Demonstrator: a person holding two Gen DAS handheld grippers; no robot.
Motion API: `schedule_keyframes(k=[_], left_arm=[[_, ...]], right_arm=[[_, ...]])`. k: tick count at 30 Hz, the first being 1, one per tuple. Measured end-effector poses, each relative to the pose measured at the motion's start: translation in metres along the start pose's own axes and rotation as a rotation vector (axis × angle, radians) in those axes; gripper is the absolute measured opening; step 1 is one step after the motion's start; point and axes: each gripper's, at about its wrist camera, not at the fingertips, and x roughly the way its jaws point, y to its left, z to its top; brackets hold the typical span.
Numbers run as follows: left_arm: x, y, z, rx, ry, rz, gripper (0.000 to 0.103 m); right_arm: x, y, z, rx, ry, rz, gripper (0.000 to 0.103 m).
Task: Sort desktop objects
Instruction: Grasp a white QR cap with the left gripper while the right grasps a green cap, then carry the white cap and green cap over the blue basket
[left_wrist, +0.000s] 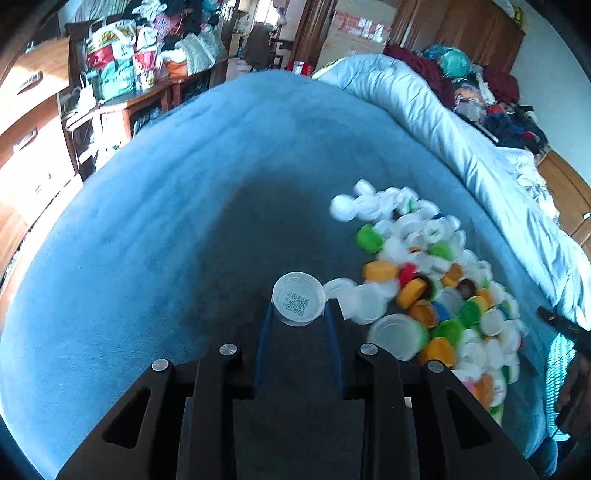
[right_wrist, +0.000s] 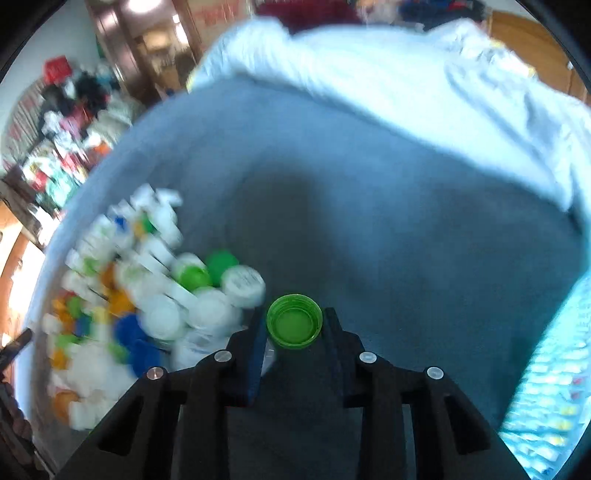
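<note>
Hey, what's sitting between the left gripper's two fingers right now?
A white bottle cap, open side up with a QR code printed inside, is clamped at the tips of the left gripper. The left wrist view shows this.

A home bedroom — blue bed (left_wrist: 155, 206), rumpled quilt (left_wrist: 424, 110) at two o'clock, cluttered wooden cabinet (left_wrist: 122, 107) at ten.

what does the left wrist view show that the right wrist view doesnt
Only the left wrist view shows the left gripper shut on a white cap with a printed code inside, plus the wooden cabinets at the side. Only the right wrist view shows the right gripper shut on a green cap. Both show the blue blanket, the pile of caps and the pale quilt.
</note>
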Motion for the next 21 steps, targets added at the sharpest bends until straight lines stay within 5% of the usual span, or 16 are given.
schedule_keyframes(k=[7, 21], left_arm=[[-0.058, -0.06, 0.01, 0.071, -0.094, -0.069, 0.024], [-0.124, -0.245, 0.011, 0.252, -0.107, -0.355, 0.024]], right_arm=[[-0.109, 0.027, 0.02, -0.142, -0.175, -0.007, 0.032], [-0.223, -0.001, 0.0, -0.167, -0.29, -0.07, 0.032]])
